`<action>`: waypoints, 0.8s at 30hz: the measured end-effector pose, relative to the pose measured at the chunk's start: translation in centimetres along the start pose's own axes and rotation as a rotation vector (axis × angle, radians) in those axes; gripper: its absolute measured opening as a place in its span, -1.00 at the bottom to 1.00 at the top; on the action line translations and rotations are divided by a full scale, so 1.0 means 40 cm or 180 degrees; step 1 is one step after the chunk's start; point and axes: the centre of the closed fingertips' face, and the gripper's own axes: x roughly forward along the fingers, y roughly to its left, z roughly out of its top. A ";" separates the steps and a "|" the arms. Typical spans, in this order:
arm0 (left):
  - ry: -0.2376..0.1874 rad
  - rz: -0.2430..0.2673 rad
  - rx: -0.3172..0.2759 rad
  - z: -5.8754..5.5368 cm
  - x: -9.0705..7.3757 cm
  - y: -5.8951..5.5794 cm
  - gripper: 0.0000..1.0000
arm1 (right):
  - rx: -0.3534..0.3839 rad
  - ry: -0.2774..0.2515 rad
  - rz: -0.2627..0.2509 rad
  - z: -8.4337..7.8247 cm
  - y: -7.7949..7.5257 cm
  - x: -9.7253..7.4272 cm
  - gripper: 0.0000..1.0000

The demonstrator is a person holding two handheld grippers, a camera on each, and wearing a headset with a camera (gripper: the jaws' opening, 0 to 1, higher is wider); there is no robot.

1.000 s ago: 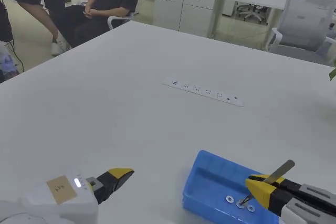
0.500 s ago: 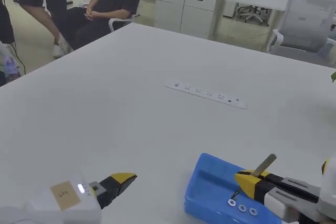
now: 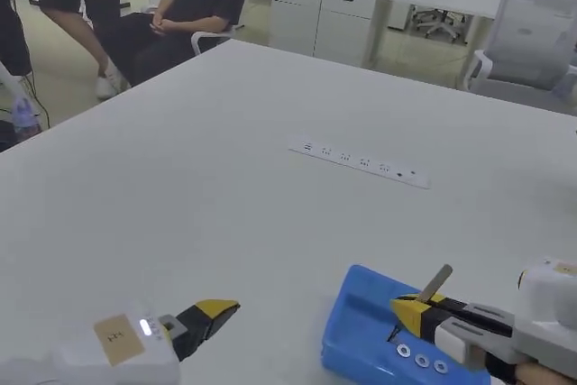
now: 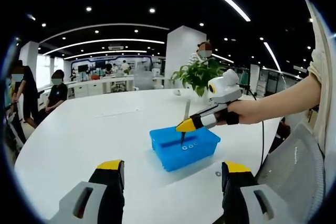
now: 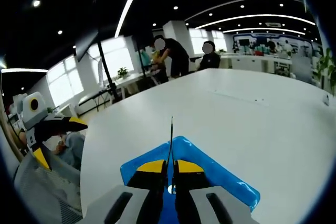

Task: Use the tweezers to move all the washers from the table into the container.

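The bench (image 3: pixel 180 205) is white, with a power strip (image 3: pixel 359 161) flat in its middle. Past the far left corner a person (image 3: pixel 185 2) sits on a chair, and another stands beside them. In the left gripper view a plant (image 4: pixel 197 74) shows beyond the bench.

The blue container (image 3: pixel 356 317) sits by the near edge, toward the right. Three washers (image 3: pixel 421 360) lie in a row on its floor. In the left gripper view one more small ring (image 4: pixel 218 173), likely a washer, lies on the bench just beside the container.

The right gripper (image 3: pixel 406 311) hangs over the container, its jaws pressed narrow on the tweezers (image 3: pixel 435 282), which slant down into the container. The left gripper (image 3: pixel 215 312) hovers over the near edge, well apart from the container; its own view shows the jaws spread wide with nothing between them.

The right gripper covers the container's near right part, and the frame cuts the rest. The tweezers' tips are too small to tell whether they grip anything.

A second ago the tips stood among the washers; now they are just left of the row. The left gripper has stayed where it was.
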 end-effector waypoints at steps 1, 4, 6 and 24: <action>0.0010 0.0001 -0.0001 -0.002 0.000 0.000 0.53 | -0.0012 0.0024 0.0004 -0.005 -0.001 0.007 -0.94; 0.0011 0.0009 0.0008 -0.002 0.000 0.002 0.53 | -0.0016 0.0085 0.0015 -0.016 -0.004 0.020 -0.94; 0.0016 0.0014 0.0003 -0.002 -0.001 0.003 0.53 | -0.0031 0.0101 0.0019 -0.021 -0.001 0.026 -0.94; 0.0035 0.0025 0.0005 -0.005 0.001 0.007 0.52 | 0.0047 0.0163 0.0017 -0.038 -0.021 0.033 -0.92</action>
